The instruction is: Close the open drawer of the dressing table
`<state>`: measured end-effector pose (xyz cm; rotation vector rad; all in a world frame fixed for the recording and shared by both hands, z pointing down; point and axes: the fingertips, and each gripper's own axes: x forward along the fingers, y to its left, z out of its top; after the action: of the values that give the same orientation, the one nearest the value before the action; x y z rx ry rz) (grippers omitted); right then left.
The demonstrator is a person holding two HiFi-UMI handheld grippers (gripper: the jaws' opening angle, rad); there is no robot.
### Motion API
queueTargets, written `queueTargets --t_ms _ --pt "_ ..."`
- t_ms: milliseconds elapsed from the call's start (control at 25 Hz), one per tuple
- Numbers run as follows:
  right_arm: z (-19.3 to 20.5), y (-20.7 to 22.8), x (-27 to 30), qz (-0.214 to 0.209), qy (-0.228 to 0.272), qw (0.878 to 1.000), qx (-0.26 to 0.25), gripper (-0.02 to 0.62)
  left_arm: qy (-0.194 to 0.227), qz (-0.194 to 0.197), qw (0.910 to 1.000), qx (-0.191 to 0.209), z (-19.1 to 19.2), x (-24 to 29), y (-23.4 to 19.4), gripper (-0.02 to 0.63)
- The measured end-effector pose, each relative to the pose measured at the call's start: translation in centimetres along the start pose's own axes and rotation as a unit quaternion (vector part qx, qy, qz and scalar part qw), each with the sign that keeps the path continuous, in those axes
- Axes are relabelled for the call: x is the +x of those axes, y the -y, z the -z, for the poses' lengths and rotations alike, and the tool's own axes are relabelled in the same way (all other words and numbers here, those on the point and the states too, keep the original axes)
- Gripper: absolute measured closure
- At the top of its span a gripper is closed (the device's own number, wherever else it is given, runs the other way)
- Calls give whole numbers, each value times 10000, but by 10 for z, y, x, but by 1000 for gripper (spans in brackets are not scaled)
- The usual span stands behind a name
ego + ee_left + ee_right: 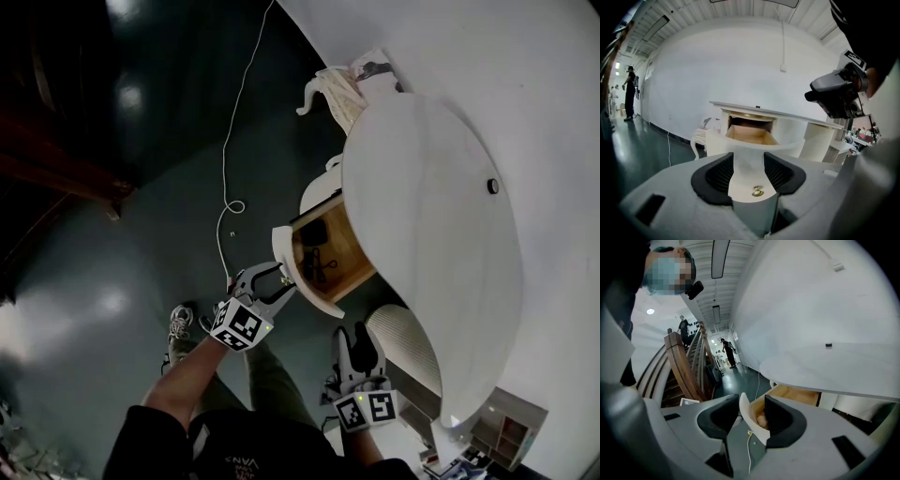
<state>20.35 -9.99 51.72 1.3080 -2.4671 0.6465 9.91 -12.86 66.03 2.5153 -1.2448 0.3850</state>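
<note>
Left gripper view looked straight along the left claw [749, 164], whose jaws stood spread with nothing pinched. The white drawer front [751, 143] filled the gap between them, with its small brass knob [758, 191] low in that gap, so the panel lay dead ahead and broadside to the claw's line. Beyond the panel the open drawer [750, 135] showed its wood-lined box running away from the claw and back under the tabletop [787, 115] of the dressing table [431, 234]. Its sliding axis therefore nearly matched the way the claw pointed. From the head view the claw's tips sat just beside the curved front; whether they touched it could not be settled. The right claw [751, 411] also had its jaws apart and empty. It saw the same front edge-on, from off to the drawer's side and farther from it, under the tabletop's rim. By my reading the left hand was the nearer and better placed one. A straight push forward on the front, around the knob, would likely send the drawer home, whereas the right claw would first need to come round to the face. A push off-centre might skew the drawer in its runners.
</note>
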Motion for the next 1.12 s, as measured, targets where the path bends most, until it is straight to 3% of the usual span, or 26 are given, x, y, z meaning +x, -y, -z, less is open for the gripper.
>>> queueTargets --t_ms 1120 --pt "-15 22 5 -1 161 9998 101 419 308 343 9989 11 -44 95 -7 403"
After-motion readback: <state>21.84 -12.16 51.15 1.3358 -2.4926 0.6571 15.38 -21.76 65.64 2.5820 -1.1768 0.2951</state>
